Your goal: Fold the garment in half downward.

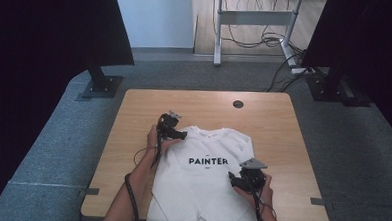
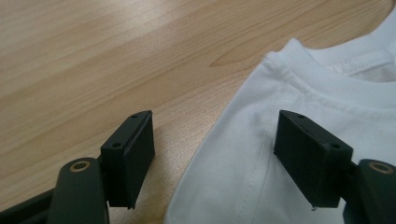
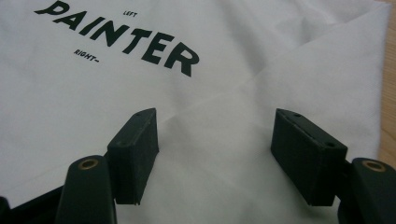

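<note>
White T-shirt [image 1: 201, 181] lies flat on the wooden table [image 1: 133, 118], printed "PAINTER", "LEFT", "RIGHT"; left gripper [image 2: 215, 154] spread over its shoulder edge; right gripper [image 3: 215, 154] spread above the fabric.

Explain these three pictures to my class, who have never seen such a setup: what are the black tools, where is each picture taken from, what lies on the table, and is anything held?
A person sits at a wooden table holding a hand-operated tool in each hand. Each tool is a gripper with two black jaws that pinch things. The high view looks down from above and shows the left gripper and the right gripper. The other two pictures come from small cameras riding on the grippers, looking along their jaws. A white T-shirt printed PAINTER lies flat on the table. The left gripper is at the shirt's shoulder edge, beside the collar; the right gripper is over the sleeve side of the shirt. Both stand open, holding nothing.
</note>
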Demonstrator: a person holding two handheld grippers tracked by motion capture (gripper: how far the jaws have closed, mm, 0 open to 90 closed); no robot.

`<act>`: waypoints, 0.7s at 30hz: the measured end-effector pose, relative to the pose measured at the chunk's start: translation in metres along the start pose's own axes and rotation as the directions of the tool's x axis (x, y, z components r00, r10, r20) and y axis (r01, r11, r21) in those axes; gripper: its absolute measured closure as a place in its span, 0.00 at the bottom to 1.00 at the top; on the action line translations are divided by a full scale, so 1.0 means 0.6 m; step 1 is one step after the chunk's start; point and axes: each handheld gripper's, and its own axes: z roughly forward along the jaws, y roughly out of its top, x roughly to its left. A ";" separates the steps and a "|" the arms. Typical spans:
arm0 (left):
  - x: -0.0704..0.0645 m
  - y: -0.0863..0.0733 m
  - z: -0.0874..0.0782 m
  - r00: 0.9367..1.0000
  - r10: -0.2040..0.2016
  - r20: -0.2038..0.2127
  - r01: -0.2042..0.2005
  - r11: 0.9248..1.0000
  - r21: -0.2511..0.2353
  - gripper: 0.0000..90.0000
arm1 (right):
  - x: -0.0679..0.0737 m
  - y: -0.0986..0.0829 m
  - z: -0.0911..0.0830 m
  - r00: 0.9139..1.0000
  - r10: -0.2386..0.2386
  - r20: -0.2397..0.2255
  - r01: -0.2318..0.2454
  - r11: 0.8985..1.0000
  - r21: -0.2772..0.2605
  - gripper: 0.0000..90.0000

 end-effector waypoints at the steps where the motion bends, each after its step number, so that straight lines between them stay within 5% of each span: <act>1: 0.001 -0.001 -0.001 1.000 -0.004 0.002 0.004 1.000 -0.003 0.31 | 0.000 0.000 0.000 1.000 0.000 0.000 0.000 1.000 0.000 0.35; 4: -0.001 -0.006 -0.004 1.000 -0.002 0.005 0.002 1.000 -0.021 0.35 | 0.000 0.000 0.000 1.000 0.000 0.001 0.000 1.000 0.000 0.35; 10: -0.012 -0.008 -0.008 1.000 -0.002 0.010 0.002 0.999 -0.035 0.59 | 0.001 0.000 0.000 1.000 -0.004 0.005 0.004 1.000 -0.001 0.35; 21: -0.030 -0.013 -0.009 0.997 -0.079 0.018 0.080 0.995 -0.061 0.91 | 0.002 0.000 0.000 1.000 -0.009 0.009 0.009 1.000 -0.004 0.35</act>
